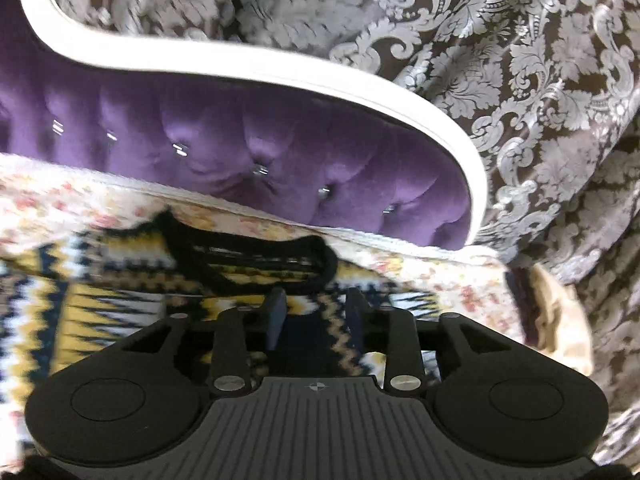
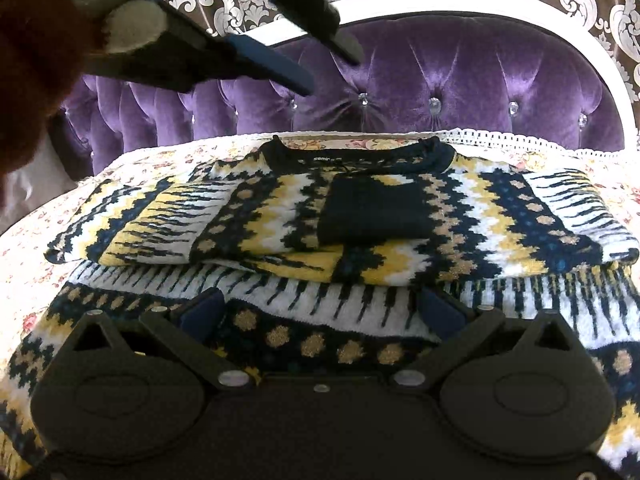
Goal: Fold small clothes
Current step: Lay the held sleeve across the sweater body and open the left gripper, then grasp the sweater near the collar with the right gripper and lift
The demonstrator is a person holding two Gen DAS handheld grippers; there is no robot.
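Note:
A knit sweater point(image 2: 280, 208) in yellow, white, navy and black zigzags lies on the floral bedspread point(image 2: 36, 240), sleeves folded in, black cuff on its chest, neckline toward the headboard. My right gripper point(image 2: 320, 308) is open low over the sweater's lower part, fingers wide apart with the fabric between and under them. My left gripper point(image 1: 316, 308) is open above the sweater point(image 1: 120, 304) near its black collar point(image 1: 256, 256). It also shows in the right wrist view point(image 2: 324, 68), raised at the upper left, fingers apart and empty.
A tufted purple velvet headboard point(image 2: 460, 80) with a white frame point(image 1: 280, 68) stands behind the bed. A brown and silver damask curtain point(image 1: 520, 60) hangs behind it. A brown sleeve point(image 2: 36, 72) of the person's arm is at upper left.

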